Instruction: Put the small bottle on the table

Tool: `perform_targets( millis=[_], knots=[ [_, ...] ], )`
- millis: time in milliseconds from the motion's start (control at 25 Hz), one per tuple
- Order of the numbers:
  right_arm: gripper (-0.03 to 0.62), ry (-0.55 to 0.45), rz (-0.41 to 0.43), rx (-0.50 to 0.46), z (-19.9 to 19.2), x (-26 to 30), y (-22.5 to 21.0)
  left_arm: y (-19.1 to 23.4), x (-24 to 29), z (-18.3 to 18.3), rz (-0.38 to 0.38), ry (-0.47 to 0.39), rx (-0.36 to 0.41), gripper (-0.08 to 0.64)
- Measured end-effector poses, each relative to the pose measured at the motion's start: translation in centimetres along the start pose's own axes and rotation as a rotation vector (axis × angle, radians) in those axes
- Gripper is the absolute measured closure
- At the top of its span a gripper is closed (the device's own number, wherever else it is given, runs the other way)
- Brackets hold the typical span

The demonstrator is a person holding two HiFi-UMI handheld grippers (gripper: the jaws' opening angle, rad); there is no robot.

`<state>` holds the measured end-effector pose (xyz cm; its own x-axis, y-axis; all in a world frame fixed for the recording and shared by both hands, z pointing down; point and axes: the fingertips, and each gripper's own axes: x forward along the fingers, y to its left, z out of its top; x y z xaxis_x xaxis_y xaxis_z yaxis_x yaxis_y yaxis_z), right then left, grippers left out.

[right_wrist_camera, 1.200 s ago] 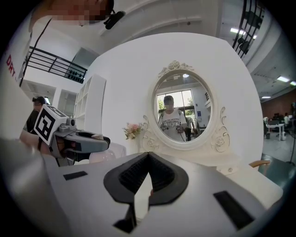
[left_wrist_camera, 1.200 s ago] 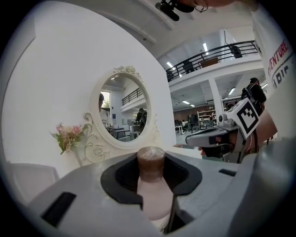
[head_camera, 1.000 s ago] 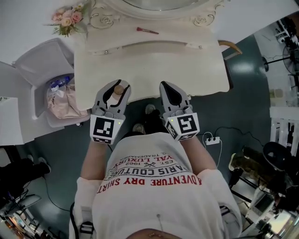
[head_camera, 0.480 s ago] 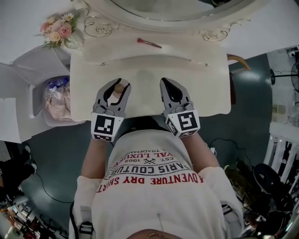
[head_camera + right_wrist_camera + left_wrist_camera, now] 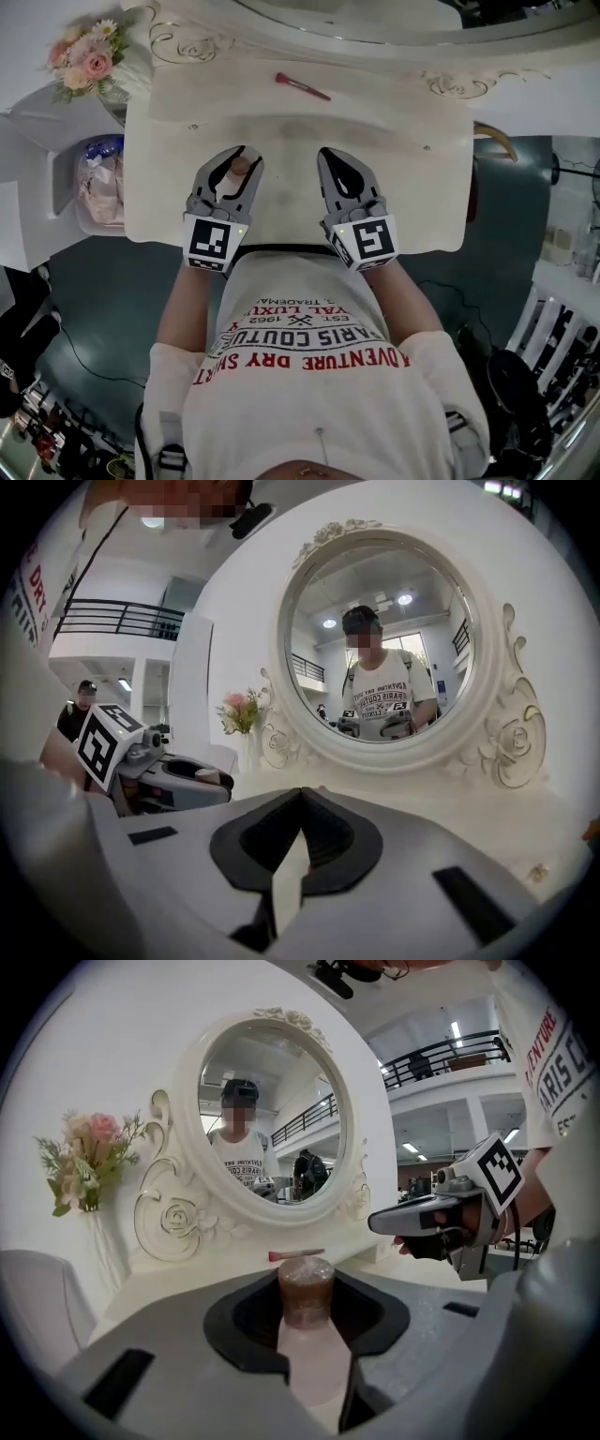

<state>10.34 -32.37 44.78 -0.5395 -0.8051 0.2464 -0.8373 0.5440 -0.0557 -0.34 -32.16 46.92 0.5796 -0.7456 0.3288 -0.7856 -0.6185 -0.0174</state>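
The left gripper [image 5: 242, 157] hangs over the front of the desk [image 5: 412, 169], its fingers [image 5: 169, 1372] clamped on the pale bottle [image 5: 306, 1302], which seems to stand cap-up between them; whether its base touches the desk I cannot tell. So the coming move is likely straight down, long axis vertical, then a release. The right gripper [image 5: 330, 156] hovers just beside, fingers closed on nothing, nearer the desk's middle

Mock bedroom corner in big hall: ornate vanity table [image 5: 412, 131], round mirror [image 5: 272, 1119], flowers [image 5: 84, 61] (balcony railing [image 5: 450, 1049] behind).
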Motion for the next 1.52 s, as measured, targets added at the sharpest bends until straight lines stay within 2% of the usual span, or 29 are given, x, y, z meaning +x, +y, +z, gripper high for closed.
perform_targets(
  millis=[320, 520, 760, 1240, 1520],
  knots=[
    [0.594, 0.033, 0.024, -0.001, -2.7, 2.0, -1.8, 0.0, 3.9, -4.2, 0.005, 0.05, -0.015, 0.43],
    [0.594, 0.045, 0.023, 0.008, -3.7, 2.6, -2.6, -0.5, 5.5, -5.5, -0.006, 0.072, 0.0, 0.43],
    [0.594, 0.06, 0.008, 0.021, -4.7, 2.8, -3.6, -1.2, 6.6, -6.4, -0.028, 0.08, 0.02, 0.429],
    [0.594, 0.085, -0.028, 0.041, -5.8, 2.8, -3.6, -0.7, 6.4, -7.1, -0.043, 0.057, -0.025, 0.428],
    [0.594, 0.099, -0.05, 0.046, -5.4, 2.4, -2.7, -0.9, 6.5, -7.1, -0.078, 0.088, -0.038, 0.414]
  ],
)
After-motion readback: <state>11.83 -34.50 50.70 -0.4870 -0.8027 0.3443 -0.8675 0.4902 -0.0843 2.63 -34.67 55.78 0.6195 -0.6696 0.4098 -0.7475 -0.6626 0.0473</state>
